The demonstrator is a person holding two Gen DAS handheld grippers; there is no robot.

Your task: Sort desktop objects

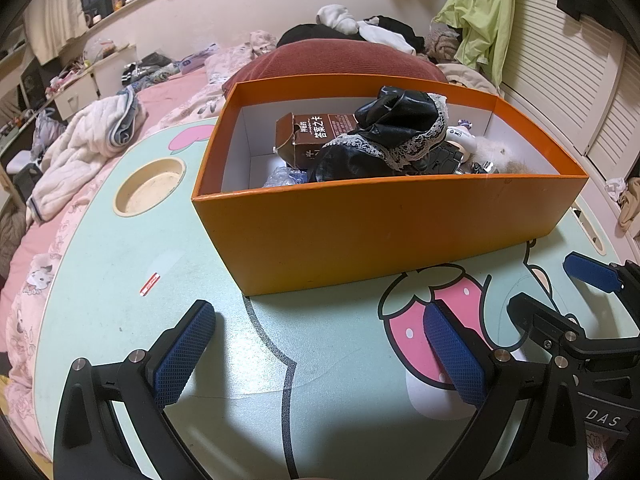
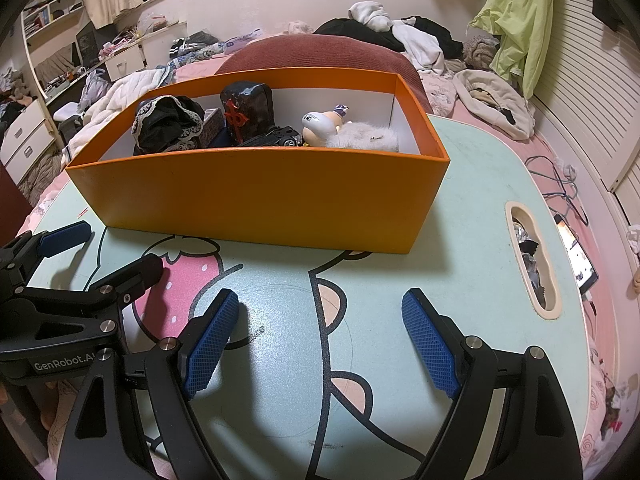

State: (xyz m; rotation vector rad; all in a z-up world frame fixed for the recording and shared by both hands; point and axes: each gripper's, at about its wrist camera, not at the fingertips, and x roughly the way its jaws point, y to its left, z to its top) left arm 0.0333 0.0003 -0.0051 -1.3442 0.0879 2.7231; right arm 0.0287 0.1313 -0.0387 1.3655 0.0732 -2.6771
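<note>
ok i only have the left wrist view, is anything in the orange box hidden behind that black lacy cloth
Observer: Yes. The right wrist view shows a dark block with a red cross on it, upright in the orange box beside the black lacy cloth.
Operator: and the other tool, holding anything
Observer: No. The right claw is open, with only bare table between its pads.
Operator: anything lying off to the right
Observer: A lit screen lies just past the table's edge.

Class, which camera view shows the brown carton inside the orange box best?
The left wrist view: the brown carton shows its printed side and open flap. In the right wrist view only a corner peeks out behind the black lace-trimmed cloth.
</note>
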